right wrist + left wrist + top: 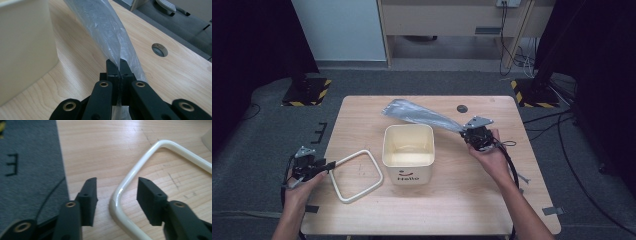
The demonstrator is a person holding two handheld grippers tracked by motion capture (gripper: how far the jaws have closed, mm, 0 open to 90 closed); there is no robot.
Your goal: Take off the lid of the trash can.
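A cream square bin (408,155) marked "Hello" stands upright in the middle of the wooden table (452,200); its wall (25,45) is close on the left in the right gripper view. A cream rectangular ring (349,157) lies flat to its left. My left gripper (330,165) is open, one jaw on each side of the ring's rounded corner (130,177), and the pads (90,200) stand clear of it. My right gripper (467,131) is shut on one end of a clear plastic bag (422,114), which stretches away behind the bin, lifted off the table (105,27).
A round cable hole (462,108) sits in the tabletop near the back right, also seen as a hole (159,49) beside the bag. Grey carpet (30,170) lies beyond the table's left edge. Dark stands with striped bases (307,90) flank the table at the back.
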